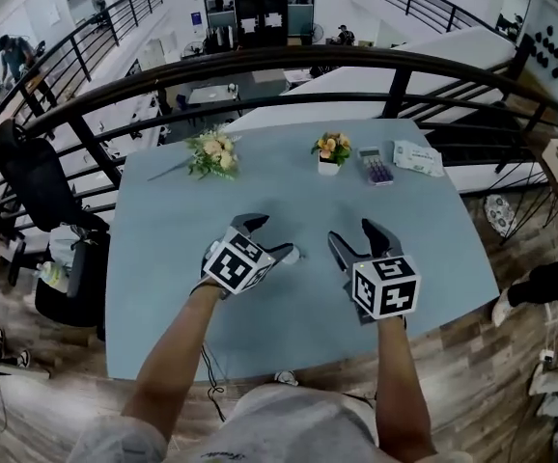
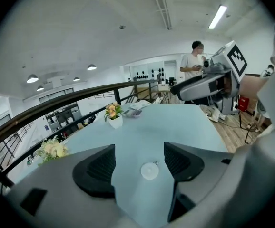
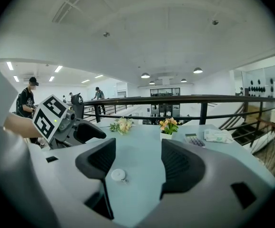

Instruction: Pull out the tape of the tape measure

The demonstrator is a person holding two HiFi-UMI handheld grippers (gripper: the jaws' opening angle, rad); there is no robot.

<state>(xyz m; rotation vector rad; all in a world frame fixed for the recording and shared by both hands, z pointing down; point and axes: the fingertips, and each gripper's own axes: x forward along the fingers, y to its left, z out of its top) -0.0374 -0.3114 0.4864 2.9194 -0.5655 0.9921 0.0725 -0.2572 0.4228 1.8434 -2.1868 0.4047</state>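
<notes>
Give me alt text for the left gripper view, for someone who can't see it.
The left gripper, its dark jaws open, frames a small round white tape measure lying on the pale blue table. Beyond it stands a white pot of orange flowers.

The tape measure [image 2: 150, 170] is a small, round, white case, tape wound in, lying flat on the pale blue counter [image 2: 185, 122], lower centre of frame.

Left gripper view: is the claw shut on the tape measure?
No, the left claw stands open, and the tape measure lies on the table, touching neither jaw.
</notes>
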